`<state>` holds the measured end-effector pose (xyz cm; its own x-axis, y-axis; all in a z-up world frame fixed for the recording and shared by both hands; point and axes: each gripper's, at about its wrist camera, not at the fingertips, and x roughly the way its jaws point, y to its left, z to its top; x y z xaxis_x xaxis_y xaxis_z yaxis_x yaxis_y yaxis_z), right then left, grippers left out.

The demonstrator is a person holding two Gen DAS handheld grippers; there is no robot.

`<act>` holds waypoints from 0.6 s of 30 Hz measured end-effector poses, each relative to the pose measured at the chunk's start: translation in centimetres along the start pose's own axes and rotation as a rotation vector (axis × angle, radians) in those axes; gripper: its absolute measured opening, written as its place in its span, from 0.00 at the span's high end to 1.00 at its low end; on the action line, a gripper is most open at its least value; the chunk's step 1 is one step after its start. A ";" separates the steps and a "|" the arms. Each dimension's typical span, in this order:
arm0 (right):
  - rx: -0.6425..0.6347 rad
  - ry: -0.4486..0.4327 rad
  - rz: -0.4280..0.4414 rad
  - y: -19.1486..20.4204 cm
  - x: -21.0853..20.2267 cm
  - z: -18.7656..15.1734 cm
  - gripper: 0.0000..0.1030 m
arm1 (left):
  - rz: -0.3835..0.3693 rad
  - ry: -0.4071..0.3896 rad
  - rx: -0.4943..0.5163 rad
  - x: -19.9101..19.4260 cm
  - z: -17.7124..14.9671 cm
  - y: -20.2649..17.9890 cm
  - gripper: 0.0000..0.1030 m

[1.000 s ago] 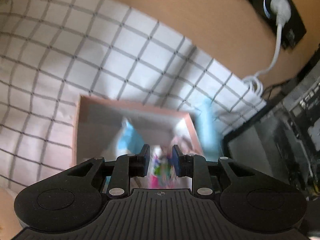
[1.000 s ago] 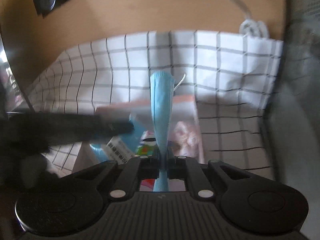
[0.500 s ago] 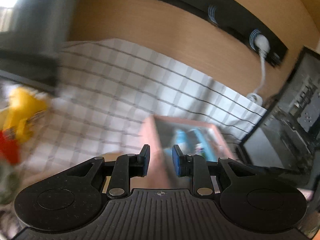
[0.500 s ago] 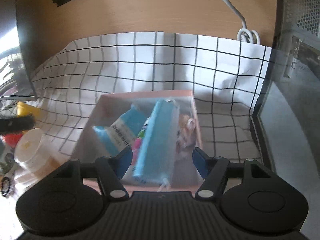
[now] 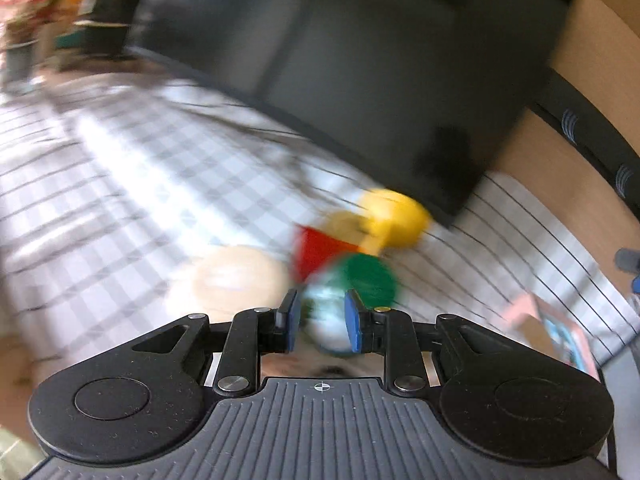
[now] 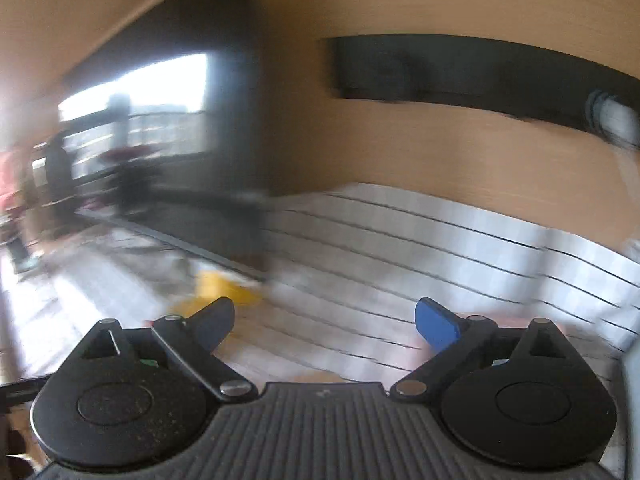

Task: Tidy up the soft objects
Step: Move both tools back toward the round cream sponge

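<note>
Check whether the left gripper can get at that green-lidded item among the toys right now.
Probably yes. The left gripper points at the green-lidded item, jaws partly open with nothing gripped, and nothing stands between them on the checked cloth. The view is blurred, so closeness is uncertain.

From your left wrist view, a checked cloth (image 5: 100,184) covers the table. A cluster of small objects (image 5: 352,248) lies on it near centre, just beyond the left gripper (image 5: 322,320); a round item (image 5: 236,276) lies to their left. A dark screen (image 5: 360,60) stands at the far side, behind the cluster. A box (image 5: 548,332) sits on the cloth at the near right. From your right wrist view, the cloth (image 6: 440,248) reaches a far wall panel (image 6: 400,140).
</note>
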<state>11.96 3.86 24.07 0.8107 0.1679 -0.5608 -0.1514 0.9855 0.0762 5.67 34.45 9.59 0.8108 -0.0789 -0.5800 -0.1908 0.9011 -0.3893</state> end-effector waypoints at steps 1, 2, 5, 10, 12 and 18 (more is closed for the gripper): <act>-0.007 0.023 0.037 1.3 0.7 0.7 0.06 | 0.017 -0.007 -0.017 -0.5 0.4 1.4 0.74; -0.005 0.054 0.080 2.8 1.6 1.5 0.06 | 0.031 -0.012 -0.033 -1.0 0.8 2.9 0.74; 0.011 0.135 0.185 7.2 4.2 4.0 0.06 | 0.040 -0.014 -0.073 -1.9 2.3 7.0 0.74; -0.107 0.148 0.256 15.1 6.7 6.4 0.06 | -0.075 0.033 -0.117 -1.1 3.3 11.4 0.74; -0.167 0.191 0.265 17.7 7.9 6.0 0.06 | -0.113 0.055 -0.150 0.0 2.8 12.2 0.74; -0.324 0.389 0.260 22.4 13.4 1.9 0.14 | -0.154 0.094 -0.229 2.8 0.8 12.8 0.74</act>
<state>20.50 28.19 19.87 0.4647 0.3229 -0.8245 -0.5335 0.8452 0.0303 5.98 46.15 3.56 0.7869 -0.2563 -0.5614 -0.1983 0.7565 -0.6232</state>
